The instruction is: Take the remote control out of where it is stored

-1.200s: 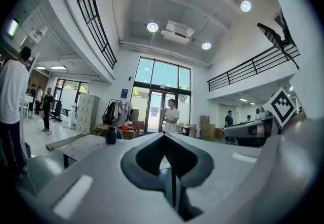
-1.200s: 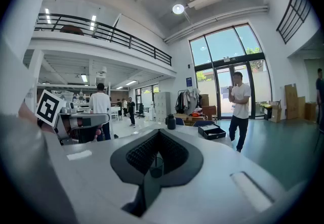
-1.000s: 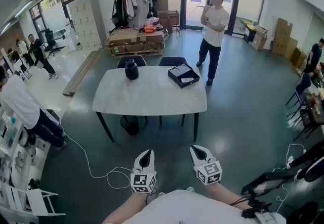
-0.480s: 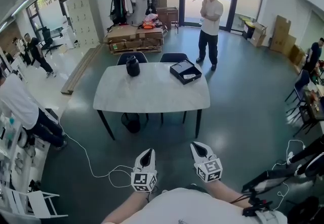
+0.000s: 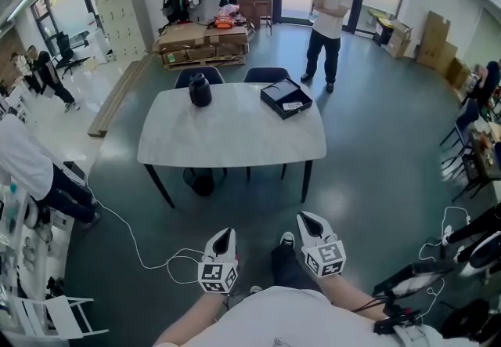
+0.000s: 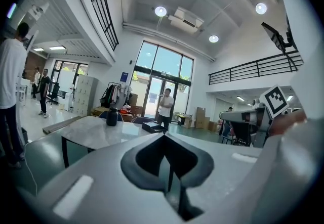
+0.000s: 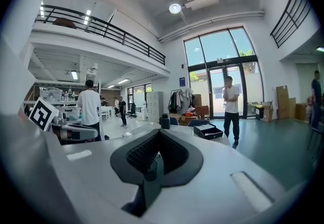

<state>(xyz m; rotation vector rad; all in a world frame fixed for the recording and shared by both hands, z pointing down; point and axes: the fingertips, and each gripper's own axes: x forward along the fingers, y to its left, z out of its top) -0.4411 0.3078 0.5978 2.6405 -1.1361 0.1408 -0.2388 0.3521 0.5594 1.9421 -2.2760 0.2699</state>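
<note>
A black open box [image 5: 286, 99] lies on the far right part of the white table [image 5: 232, 142], with a small pale item inside it; I cannot tell whether that is the remote control. The box also shows far off in the left gripper view [image 6: 152, 127] and the right gripper view [image 7: 208, 131]. My left gripper [image 5: 225, 233] and right gripper [image 5: 307, 218] hang low over the floor, well short of the table, both shut and holding nothing. In their own views the left gripper [image 6: 163, 135] and right gripper [image 7: 158, 131] have their jaws closed together.
A dark jar [image 5: 200, 90] stands at the table's far left. Two chairs [image 5: 266, 74] sit behind the table. A person [image 5: 327, 1] stands beyond it, another in white [image 5: 23, 161] at the left. A cable [image 5: 149, 259] trails on the floor; black equipment [image 5: 423, 275] lies at the right.
The view has shifted a little, so the table sits slightly higher in the frame. A dark trouser leg and shoe now show between the grippers. Both grippers remain shut.
</note>
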